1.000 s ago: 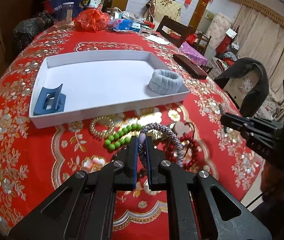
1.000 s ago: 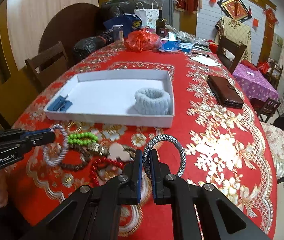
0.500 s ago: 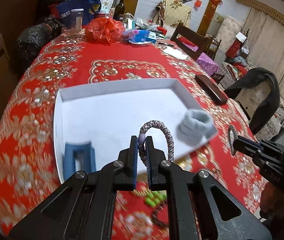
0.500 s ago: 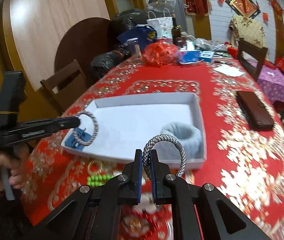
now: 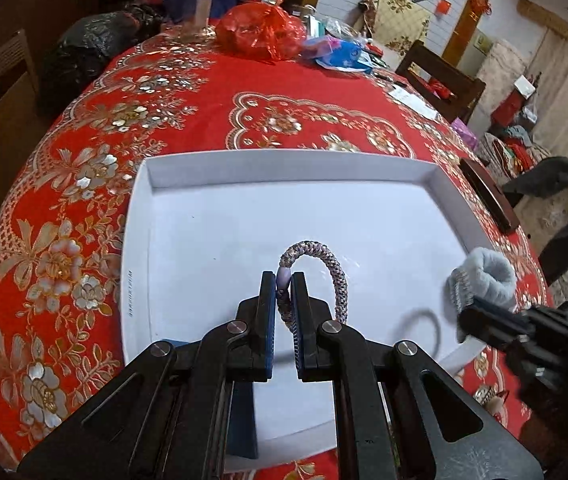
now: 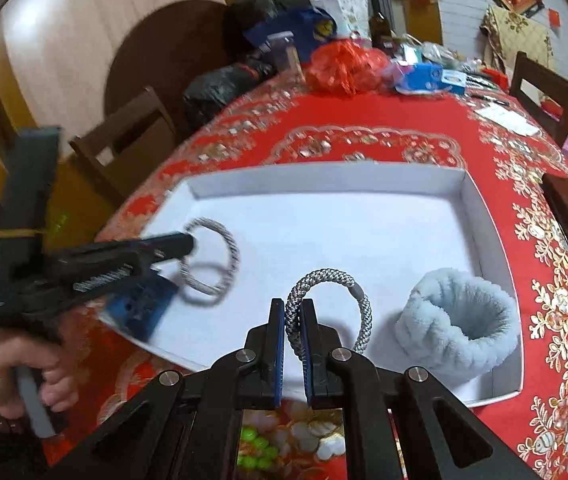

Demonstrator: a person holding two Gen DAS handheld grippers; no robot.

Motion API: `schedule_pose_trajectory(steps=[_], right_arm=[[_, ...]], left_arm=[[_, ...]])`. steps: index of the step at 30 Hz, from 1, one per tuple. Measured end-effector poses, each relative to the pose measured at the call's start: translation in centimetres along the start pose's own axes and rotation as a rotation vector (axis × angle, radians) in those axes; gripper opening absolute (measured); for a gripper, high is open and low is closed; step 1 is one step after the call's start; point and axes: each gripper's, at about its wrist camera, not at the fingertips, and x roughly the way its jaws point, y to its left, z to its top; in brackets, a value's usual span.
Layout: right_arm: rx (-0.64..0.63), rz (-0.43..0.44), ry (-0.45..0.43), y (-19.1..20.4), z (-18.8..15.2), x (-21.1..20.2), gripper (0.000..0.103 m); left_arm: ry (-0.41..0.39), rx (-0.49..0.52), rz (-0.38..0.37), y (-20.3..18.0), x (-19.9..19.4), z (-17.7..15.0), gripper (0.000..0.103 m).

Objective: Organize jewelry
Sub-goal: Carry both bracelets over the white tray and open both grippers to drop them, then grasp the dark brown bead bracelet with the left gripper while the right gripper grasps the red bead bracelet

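- Red floral tablecloth (image 5: pixel 212 104) carries a white tray (image 5: pixel 284 160).
- Left gripper (image 5: pixel 283 280) pinches a lilac braided bracelet (image 5: pixel 334 268), looping just beyond its tips, above the tray.
- Right gripper (image 6: pixel 293 308) clamps a grey braided bracelet (image 6: pixel 360 312), fluffy wristband (image 6: pixel 460 320) to its right.

Inside the white tray (image 6: pixel 480 216) the middle and far floor lie bare, open to a descent from above. Its low walls ring that room on every side. The fluffy grey wristband (image 6: pixel 460 320) fills the near right corner, and the blue hair clip (image 6: pixel 140 308) sits at the near left corner. The left gripper (image 6: pixel 188 242) reaches in over the left wall above that clip. Beyond the tray the red-clothed surface (image 5: pixel 212 100) runs open to the clutter at its far edge.
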Motion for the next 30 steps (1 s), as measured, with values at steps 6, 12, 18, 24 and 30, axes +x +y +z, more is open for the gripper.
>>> schedule_pose_trajectory(steps=[6, 12, 18, 24, 30], right_arm=[[0.031, -0.029, 0.012, -1.2, -0.4, 0.8, 0.007], [0.047, 0.013, 0.006, -1.4, -0.6, 0.1, 0.007], [0.041, 0.02, -0.012, -1.3, -0.7, -1.1, 0.007], [0.048, 0.015, -0.049, -1.3, -1.1, -3.5, 0.007], [0.035, -0.015, -0.054, -1.4, -4.1, -6.7, 0.008]], left_arm=[[0.016, 0.012, 0.034, 0.3, 0.6, -0.3, 0.006], [0.017, 0.043, 0.06, -0.3, 0.5, -0.4, 0.039], [-0.014, 0.032, 0.077, -0.5, -0.6, -0.3, 0.05], [-0.042, 0.022, 0.053, -1.2, -2.6, -0.9, 0.05], [-0.042, 0.023, 0.006, -2.6, -4.7, -2.7, 0.05]])
